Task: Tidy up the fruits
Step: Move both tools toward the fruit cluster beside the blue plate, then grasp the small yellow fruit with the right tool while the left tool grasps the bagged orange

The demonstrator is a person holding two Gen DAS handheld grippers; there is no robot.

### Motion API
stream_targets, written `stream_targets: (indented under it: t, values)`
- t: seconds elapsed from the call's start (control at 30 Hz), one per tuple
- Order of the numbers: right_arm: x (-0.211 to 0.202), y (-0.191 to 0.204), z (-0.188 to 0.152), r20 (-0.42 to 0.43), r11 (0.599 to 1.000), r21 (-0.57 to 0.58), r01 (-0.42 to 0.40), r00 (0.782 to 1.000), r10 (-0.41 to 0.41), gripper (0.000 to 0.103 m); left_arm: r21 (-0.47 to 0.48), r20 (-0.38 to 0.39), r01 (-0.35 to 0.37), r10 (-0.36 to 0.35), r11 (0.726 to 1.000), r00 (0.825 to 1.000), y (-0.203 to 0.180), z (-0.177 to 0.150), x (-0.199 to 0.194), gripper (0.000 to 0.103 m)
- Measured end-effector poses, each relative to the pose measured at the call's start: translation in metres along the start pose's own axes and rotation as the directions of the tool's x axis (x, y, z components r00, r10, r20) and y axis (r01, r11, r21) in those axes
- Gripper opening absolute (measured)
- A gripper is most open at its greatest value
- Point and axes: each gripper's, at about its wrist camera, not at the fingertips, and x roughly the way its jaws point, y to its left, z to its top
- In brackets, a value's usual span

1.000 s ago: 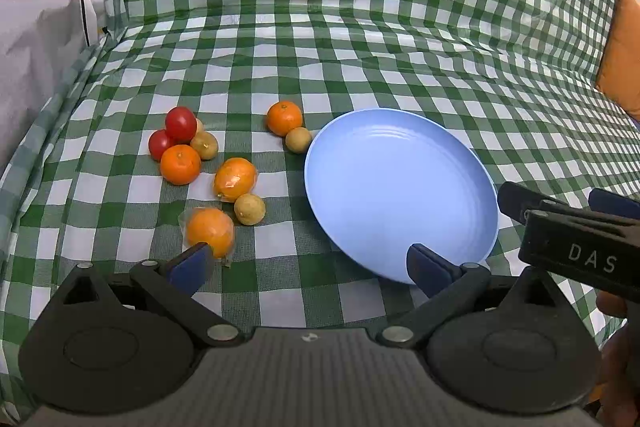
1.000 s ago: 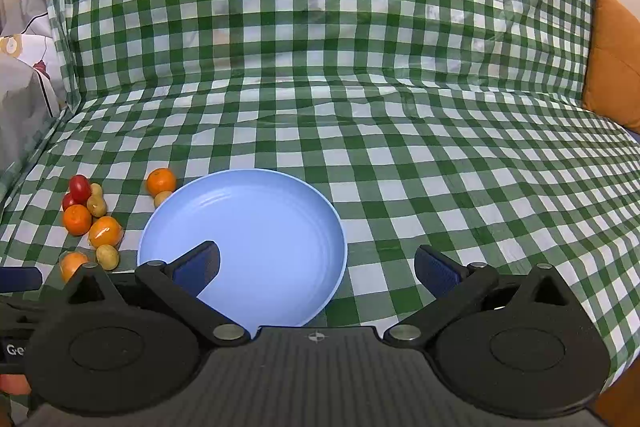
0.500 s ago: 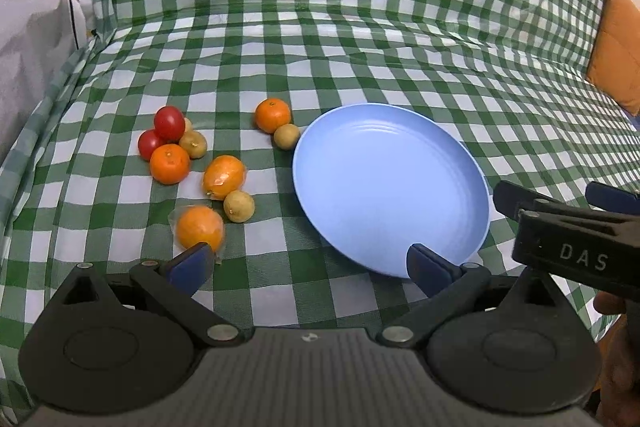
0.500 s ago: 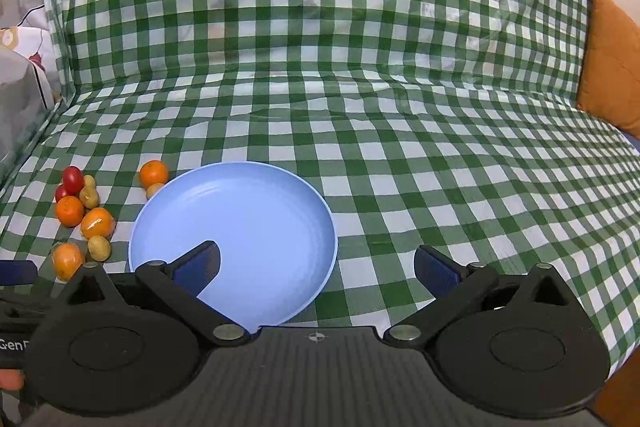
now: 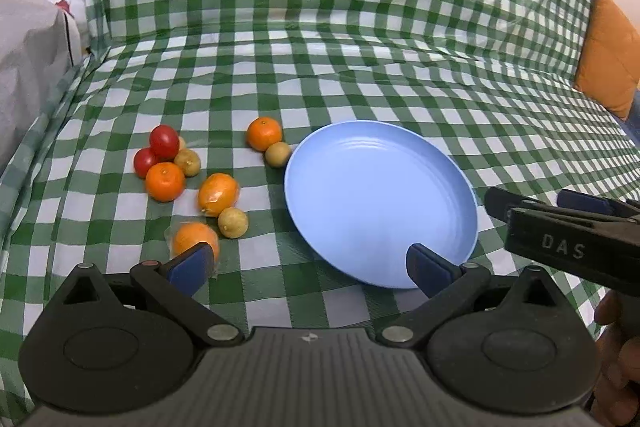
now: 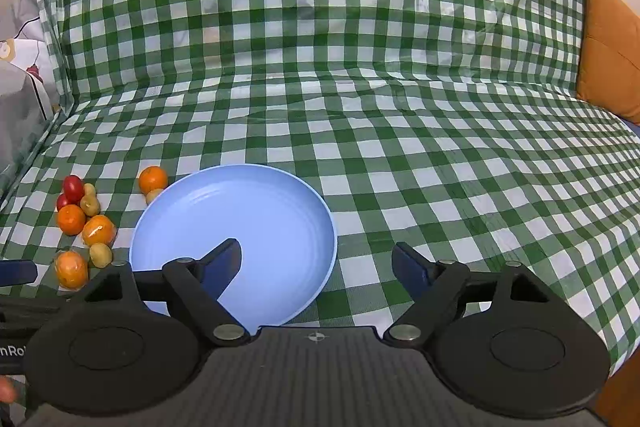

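Observation:
A bare blue plate (image 5: 380, 203) (image 6: 256, 227) lies on the green checked cloth. To its left are scattered fruits: two red tomatoes (image 5: 164, 142), oranges (image 5: 165, 181) (image 5: 263, 134), two film-wrapped oranges (image 5: 218, 193) (image 5: 194, 239) and small brown fruits (image 5: 233, 222) (image 5: 278, 154). My left gripper (image 5: 306, 263) stands open and holds nothing, its left pad in front of the nearest wrapped orange. My right gripper (image 6: 318, 263) hovers over the plate's near right rim. Its jaws are closing with nothing gripped between them. It also shows from the side as the right gripper (image 5: 536, 201).
The checked cloth rises into a backrest (image 6: 320, 27) behind. An orange cushion (image 5: 604, 67) sits at the right and grey and white bedding (image 5: 28, 67) at the left. A person's hand (image 5: 616, 367) holds the right gripper. Bare cloth lies right of the plate (image 6: 460, 187).
The right gripper's fingers have drawn closer together. The left view has tipped slightly, so fruits and plate sit a little differently in frame. Nothing on the cloth has moved.

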Motion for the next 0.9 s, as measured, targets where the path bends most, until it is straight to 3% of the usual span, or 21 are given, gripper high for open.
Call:
stream_targets:
  t: [0.1, 0.2, 0.3, 0.37, 0.5, 0.7, 0.9]
  values:
    - [-0.001, 0.003, -0.001, 0.006, 1.0, -0.015, -0.005, 1.0, 0.005, 0.079, 0.013, 0.009, 0.009, -0.009, 1.0, 1.0, 0.0, -0.001, 0.0, 0.101]
    - [-0.001, 0.004, -0.001, 0.008, 1.0, -0.027, -0.008, 1.0, 0.008, 0.072, 0.039, 0.006, 0.012, -0.012, 0.999, 1.0, -0.001, -0.002, 0.001, 0.091]
    - [-0.001, 0.002, 0.0, 0.012, 1.0, -0.025, -0.015, 1.0, 0.015, 0.059, 0.068, 0.001, 0.018, -0.018, 0.998, 1.0, -0.002, -0.002, 0.003, 0.075]
    - [-0.001, 0.001, 0.0, 0.015, 1.0, -0.021, -0.017, 1.0, 0.018, 0.052, 0.092, -0.003, 0.014, -0.013, 0.996, 1.0, -0.003, -0.001, 0.006, 0.055]
    - [-0.002, 0.002, 0.001, 0.031, 0.999, -0.014, -0.029, 0.999, 0.029, 0.04, 0.112, -0.009, 0.022, -0.022, 0.993, 1.0, -0.001, 0.001, 0.009, 0.034]
    - [-0.004, 0.006, 0.0, 0.047, 0.999, -0.011, -0.039, 0.998, 0.04, 0.036, 0.114, -0.038, 0.02, -0.016, 0.993, 0.999, 0.006, 0.007, 0.014, 0.033]
    - [-0.005, 0.013, 0.001, 0.05, 0.997, -0.023, -0.077, 0.996, 0.078, 0.036, 0.055, -0.074, 0.027, -0.022, 0.998, 0.997, 0.032, 0.021, 0.013, 0.033]
